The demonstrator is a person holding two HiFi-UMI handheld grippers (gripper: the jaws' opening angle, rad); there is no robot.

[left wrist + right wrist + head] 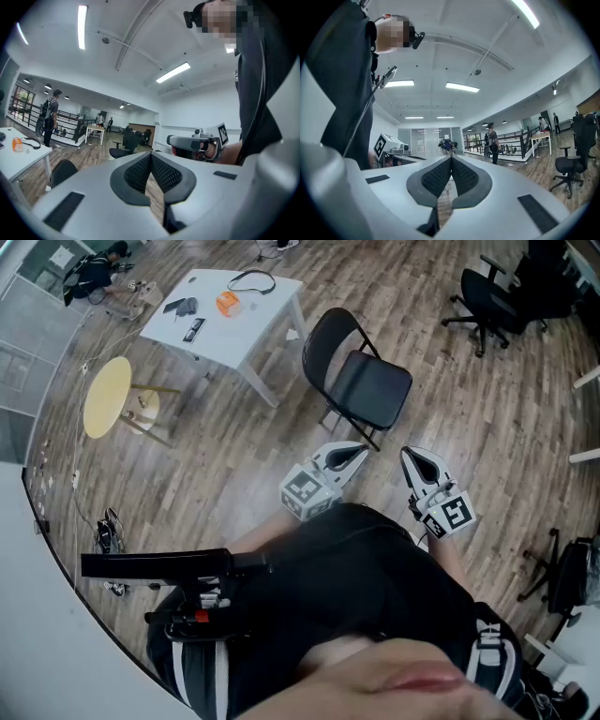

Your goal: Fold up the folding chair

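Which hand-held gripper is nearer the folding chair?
Left, slightly. The left hand-held gripper points just short of the folding chair; the right hand-held gripper sits farther back, to its right.

probably an open office: swivel chairs, white tables.

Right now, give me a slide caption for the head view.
Person facing an unfolded black folding chair, left gripper and right gripper both shut and empty, white table beyond.
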